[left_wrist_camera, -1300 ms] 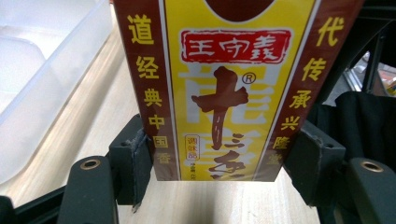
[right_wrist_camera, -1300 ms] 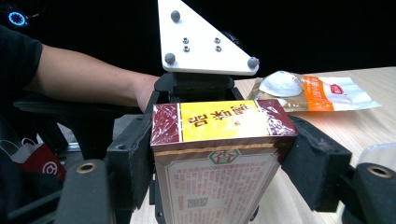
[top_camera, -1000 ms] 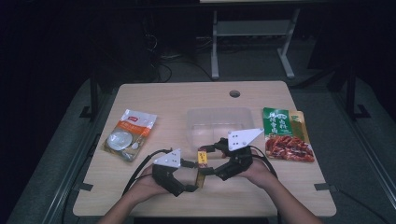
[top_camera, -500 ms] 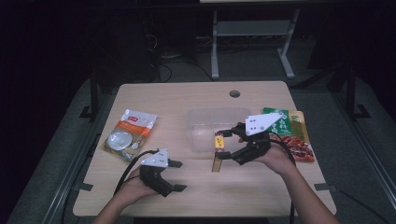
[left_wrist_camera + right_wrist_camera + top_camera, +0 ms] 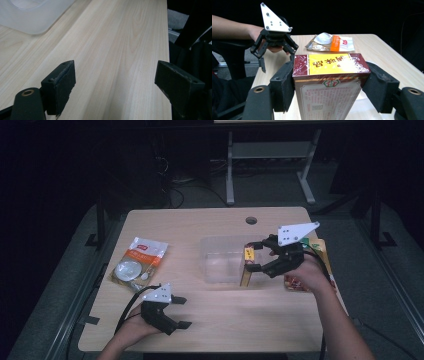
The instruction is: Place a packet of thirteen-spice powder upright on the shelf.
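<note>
While the left gripper (image 5: pixel 176 312) rests low on the light wooden table (image 5: pixel 200 225) with its jaws wide apart and nothing between them, the right gripper (image 5: pixel 252 257) is clamped on one tall dark-red and yellow carton (image 5: pixel 329 75), held upright over the near right edge of one clear plastic tub (image 5: pixel 220 262). The carton's yellow panel carries red Chinese characters (small print below is unreadable). Also counted: one clear orange-labelled packet (image 5: pixel 137 265) at left and one green-and-red food pouch (image 5: pixel 320 247) at right, partly hidden.
</note>
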Available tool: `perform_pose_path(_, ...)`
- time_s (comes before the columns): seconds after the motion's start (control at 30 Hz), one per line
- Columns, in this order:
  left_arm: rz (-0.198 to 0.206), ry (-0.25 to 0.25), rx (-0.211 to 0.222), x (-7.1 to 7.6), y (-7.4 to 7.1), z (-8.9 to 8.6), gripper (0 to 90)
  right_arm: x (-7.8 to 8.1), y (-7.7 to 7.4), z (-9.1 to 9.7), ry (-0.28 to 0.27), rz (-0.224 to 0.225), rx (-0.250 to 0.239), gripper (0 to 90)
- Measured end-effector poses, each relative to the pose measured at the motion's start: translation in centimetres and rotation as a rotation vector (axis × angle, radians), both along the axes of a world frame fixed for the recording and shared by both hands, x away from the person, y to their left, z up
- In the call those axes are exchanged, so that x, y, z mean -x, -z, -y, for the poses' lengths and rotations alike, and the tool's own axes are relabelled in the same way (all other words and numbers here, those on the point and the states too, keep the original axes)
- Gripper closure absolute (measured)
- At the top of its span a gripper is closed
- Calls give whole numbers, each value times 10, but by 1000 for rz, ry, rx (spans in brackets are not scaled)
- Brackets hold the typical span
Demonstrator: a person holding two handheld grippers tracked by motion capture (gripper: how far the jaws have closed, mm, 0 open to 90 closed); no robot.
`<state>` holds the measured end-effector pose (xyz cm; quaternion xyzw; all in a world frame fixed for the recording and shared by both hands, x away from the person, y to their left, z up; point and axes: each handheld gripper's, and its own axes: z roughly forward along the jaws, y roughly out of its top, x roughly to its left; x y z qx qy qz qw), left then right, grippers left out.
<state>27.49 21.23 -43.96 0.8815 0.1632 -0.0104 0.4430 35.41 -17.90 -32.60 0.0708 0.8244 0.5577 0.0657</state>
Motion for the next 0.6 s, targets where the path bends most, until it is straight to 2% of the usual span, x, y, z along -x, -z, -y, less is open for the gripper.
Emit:
perform_pose_path(0.1,5,7,7,-1,0,1,166,-6,-7,8,5,12,-11,309)
perform_pose_path(0.17,16,8,12,-1,0,1,165,-11,-11,13,0,4,-14,309)
perform_pose_path(0.33,41,-16,5,-2,-2,3,165,-25,-18,28,3,13,4,309)
perform_pose_path(0.43,46,-20,-3,-2,-2,2,165,-30,-17,34,2,18,-3,309)
perform_pose_path(0.6,37,-21,-8,-4,-1,3,166,-43,-13,47,20,14,18,308)
